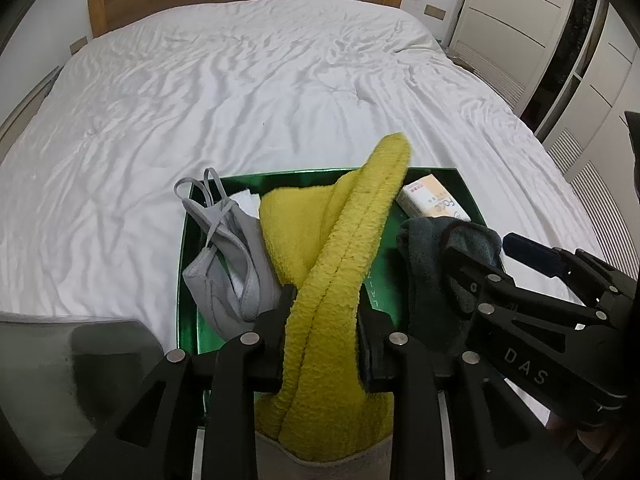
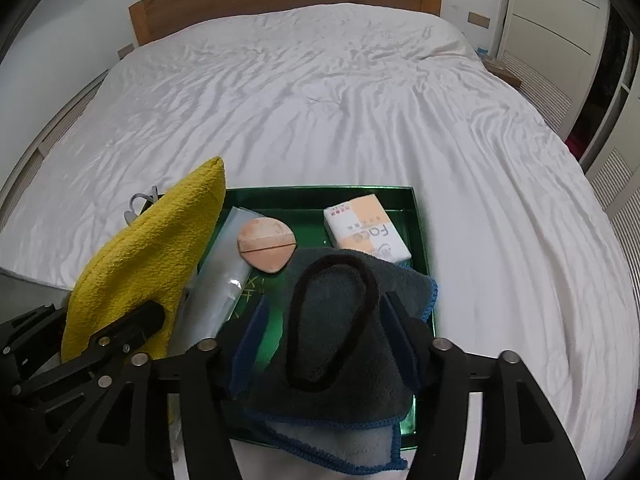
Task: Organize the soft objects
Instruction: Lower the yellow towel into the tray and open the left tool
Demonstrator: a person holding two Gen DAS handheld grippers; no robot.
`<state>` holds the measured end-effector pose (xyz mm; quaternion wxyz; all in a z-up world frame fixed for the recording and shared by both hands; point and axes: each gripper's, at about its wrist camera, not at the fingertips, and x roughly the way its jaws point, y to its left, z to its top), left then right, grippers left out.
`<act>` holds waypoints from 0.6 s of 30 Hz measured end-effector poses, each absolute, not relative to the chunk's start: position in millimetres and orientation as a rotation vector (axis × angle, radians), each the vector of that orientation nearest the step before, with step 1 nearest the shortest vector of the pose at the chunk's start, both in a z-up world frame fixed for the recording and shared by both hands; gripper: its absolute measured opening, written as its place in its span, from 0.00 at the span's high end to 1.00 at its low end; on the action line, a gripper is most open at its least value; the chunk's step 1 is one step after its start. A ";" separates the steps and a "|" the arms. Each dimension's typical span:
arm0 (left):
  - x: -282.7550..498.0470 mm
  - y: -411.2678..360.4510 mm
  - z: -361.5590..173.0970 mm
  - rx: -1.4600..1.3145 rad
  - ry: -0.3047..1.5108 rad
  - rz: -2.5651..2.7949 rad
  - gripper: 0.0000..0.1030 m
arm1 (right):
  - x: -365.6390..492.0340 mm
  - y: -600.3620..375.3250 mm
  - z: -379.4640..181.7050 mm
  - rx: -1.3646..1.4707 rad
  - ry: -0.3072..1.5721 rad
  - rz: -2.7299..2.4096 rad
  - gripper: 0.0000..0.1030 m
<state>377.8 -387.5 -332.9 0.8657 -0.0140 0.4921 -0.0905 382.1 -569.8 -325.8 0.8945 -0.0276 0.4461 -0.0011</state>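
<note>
Left wrist view: the left gripper pinches the yellow towel, both pads pressed into the folded cloth, which arches up from the jaws and drapes over the middle of the green tray. The tray sits at the near edge of the white bed. At its left end lies a grey face mask, its ear loops hanging over the far left rim. At the far right corner sits a tissue pack, and near it a dark grey cloth, with the right gripper over it.

In the right wrist view that gripper's jaws stand spread, one on each side of the dark grey cloth, the blue pads clear of the black hair band that lies as a loop on top of it. The cloth overhangs the tray's near rim, showing its blue-edged pale underside. A round powder puff rests on a clear plastic bag in the tray's middle.

My reading is that the job is well along: every soft item visible is already in or over the tray. What seems left is laying the yellow towel down flat and letting go, and perhaps tucking the overhanging cloth inside.
</note>
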 end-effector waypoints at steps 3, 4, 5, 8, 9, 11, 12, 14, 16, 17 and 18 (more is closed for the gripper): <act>378.1 -387.2 -327.1 -0.027 1.016 -0.183 0.70 | 381.0 -569.3 -321.8 -0.058 0.918 0.001 0.31; 378.3 -386.6 -324.7 -0.031 1.010 -0.181 0.69 | 380.3 -568.8 -321.4 -0.064 0.917 -0.001 0.30; 378.4 -386.2 -323.3 -0.033 1.007 -0.180 0.68 | 380.0 -567.7 -320.6 -0.071 0.914 -0.003 0.30; 377.3 -385.4 -319.9 -0.020 0.998 -0.170 0.63 | 378.7 -566.4 -318.5 -0.078 0.913 -0.007 0.28; 376.7 -384.9 -318.7 -0.022 0.994 -0.172 0.62 | 377.8 -566.6 -317.0 -0.081 0.908 -0.010 0.27; 376.2 -384.7 -316.3 -0.017 0.988 -0.167 0.58 | 375.7 -566.0 -313.9 -0.089 0.896 -0.013 0.26; 375.5 -384.7 -315.0 -0.012 0.984 -0.162 0.56 | 375.2 -565.5 -312.9 -0.094 0.894 -0.015 0.25; 373.5 -384.7 -311.9 -0.005 0.971 -0.155 0.54 | 373.0 -565.8 -310.1 -0.099 0.884 -0.019 0.24; 372.2 -384.8 -309.2 0.002 0.963 -0.149 0.52 | 371.6 -565.5 -308.0 -0.102 0.879 -0.018 0.23; 371.7 -384.7 -308.0 0.004 0.958 -0.144 0.50 | 371.3 -565.1 -307.0 -0.107 0.875 -0.022 0.23; 370.7 -383.6 -306.0 0.001 0.954 -0.139 0.48 | 370.7 -565.0 -306.4 -0.109 0.873 -0.021 0.23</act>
